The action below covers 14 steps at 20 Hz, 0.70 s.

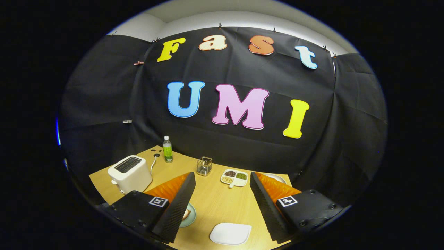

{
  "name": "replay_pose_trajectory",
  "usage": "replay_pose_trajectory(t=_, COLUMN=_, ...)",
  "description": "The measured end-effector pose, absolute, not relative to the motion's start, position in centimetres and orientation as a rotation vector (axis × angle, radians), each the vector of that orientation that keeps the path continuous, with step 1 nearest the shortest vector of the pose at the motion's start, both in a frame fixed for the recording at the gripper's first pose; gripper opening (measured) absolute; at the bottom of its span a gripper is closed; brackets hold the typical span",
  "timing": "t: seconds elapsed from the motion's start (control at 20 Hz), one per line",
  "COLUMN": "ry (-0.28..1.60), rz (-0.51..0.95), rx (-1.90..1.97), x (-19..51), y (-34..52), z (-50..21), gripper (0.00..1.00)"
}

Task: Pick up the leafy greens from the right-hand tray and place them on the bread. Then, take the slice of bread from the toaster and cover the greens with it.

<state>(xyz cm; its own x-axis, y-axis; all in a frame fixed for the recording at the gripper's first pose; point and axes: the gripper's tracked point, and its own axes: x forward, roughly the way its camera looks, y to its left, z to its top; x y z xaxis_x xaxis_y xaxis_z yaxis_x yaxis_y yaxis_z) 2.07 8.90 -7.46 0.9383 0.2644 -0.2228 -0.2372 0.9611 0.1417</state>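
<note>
Gripper spread wide, holding nothing, above the wooden surface. Toaster sits beyond the left finger; a white plate lies between the fingers, a partly hidden tray beyond the right one.

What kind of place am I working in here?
Probably a staged kitchen booth: a wooden table against black cloth, with a toaster, a bottle and a divided snack dish. The hand-held gripper hangs open above a white plate.
</note>
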Motion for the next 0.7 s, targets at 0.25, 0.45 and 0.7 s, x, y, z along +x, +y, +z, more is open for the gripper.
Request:
replay_pose_trajectory(t=0.25, ry=0.243, rz=0.233, rx=0.129, x=0.9, y=8.0, z=-7.9, gripper=0.98)
replay_pose_trajectory(t=0.45, ry=0.255, rz=0.218, rx=0.130, x=0.7, y=7.3, z=-8.7, gripper=0.98)
replay_pose_trajectory(t=0.7, ry=0.265, rz=0.213, rx=0.125, x=0.5, y=7.3, z=-9.2, gripper=0.98)
